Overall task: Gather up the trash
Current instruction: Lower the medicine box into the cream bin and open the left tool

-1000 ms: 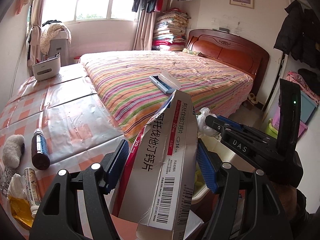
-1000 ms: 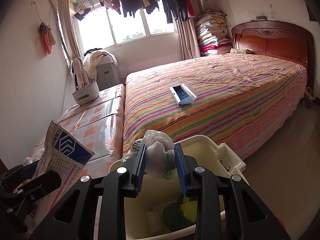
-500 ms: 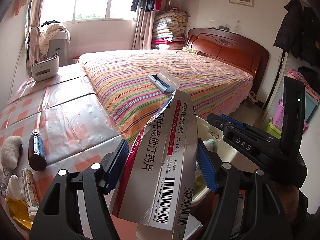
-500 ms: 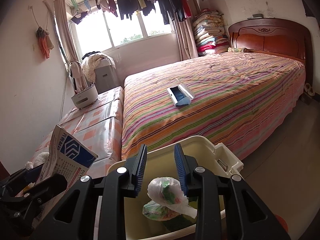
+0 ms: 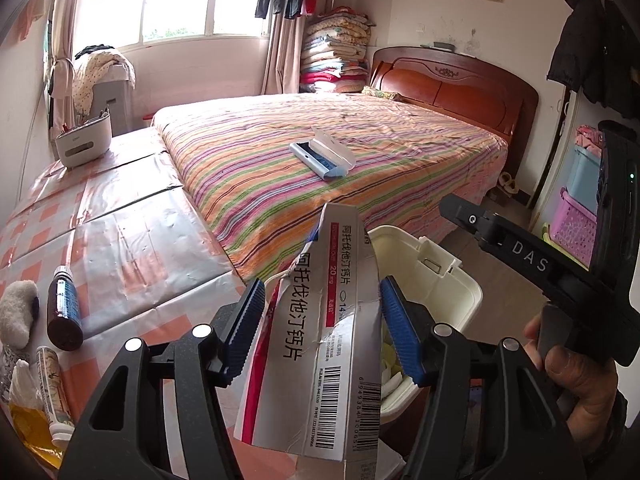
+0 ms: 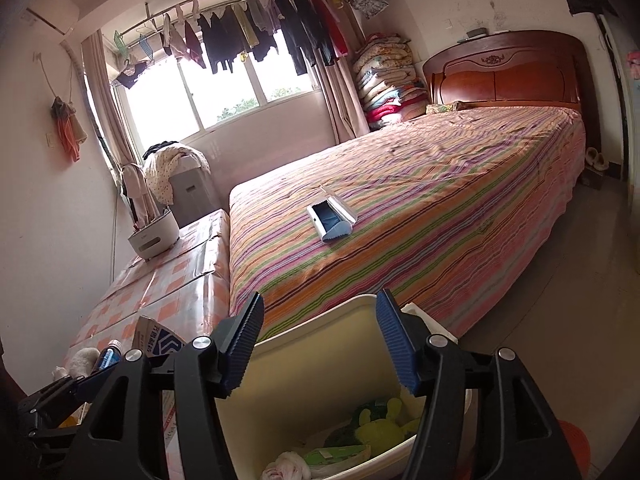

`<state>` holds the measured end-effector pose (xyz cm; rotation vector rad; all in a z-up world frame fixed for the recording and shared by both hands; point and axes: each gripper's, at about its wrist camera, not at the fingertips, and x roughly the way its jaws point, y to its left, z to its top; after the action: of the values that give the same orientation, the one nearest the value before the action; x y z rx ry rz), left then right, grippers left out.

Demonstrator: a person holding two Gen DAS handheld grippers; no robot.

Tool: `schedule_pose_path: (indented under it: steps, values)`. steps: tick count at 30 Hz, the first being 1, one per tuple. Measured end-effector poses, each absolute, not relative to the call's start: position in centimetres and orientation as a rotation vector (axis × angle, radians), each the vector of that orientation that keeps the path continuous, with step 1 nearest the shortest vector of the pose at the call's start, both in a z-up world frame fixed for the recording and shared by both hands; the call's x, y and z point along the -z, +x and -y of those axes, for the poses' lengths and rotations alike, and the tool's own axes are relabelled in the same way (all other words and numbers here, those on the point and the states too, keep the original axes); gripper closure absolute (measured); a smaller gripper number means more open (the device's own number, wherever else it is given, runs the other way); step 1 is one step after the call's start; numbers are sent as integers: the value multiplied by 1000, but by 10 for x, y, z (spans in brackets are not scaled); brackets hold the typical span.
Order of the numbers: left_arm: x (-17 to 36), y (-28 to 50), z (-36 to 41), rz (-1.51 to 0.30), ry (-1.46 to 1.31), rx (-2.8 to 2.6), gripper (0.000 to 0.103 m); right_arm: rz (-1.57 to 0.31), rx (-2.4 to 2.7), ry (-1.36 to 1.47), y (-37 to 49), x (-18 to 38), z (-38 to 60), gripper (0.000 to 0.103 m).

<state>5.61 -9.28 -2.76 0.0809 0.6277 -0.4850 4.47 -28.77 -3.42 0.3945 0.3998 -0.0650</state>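
in the left wrist view the left gripper holds a torn, flattened medicine carton upright between its blue pads; the jaws are closing on it, the right pad touching the carton's edge and the left pad just at its other side, so the carton is pinched. the carton's barcode end points down toward the camera and its torn tip rises above the pads. behind and to the right of it stands a cream waste bin with its lid flipped back, close to the foot of a bed with a striped cover. on the checked table cover at the left lie a dark bottle, a small tube and a white fluffy wad. at the right edge a hand grips the handle of the other tool. in the right wrist view the right gripper hangs over the open bin with its jaws spreading apart and nothing between them. down in the bin lie a knotted plastic bag of scraps and green and yellow rubbish. at the lower left, part of the carton shows with the bottle's cap beside it. an open blue case lies on the bed.
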Motion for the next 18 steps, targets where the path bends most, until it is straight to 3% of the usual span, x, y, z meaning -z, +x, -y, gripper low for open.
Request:
schedule_pose_path:
  steps: [3,6,18]
  values:
    - [33,62,98,-645,92,487,47,-396,68,410,44,34,292,46]
    - [38,70,98,-663,88,477,58,-399,64,412,45,34,293,46]
    - [39,67,85,-694,83,471,56,-386,50,404,43,32,289,46]
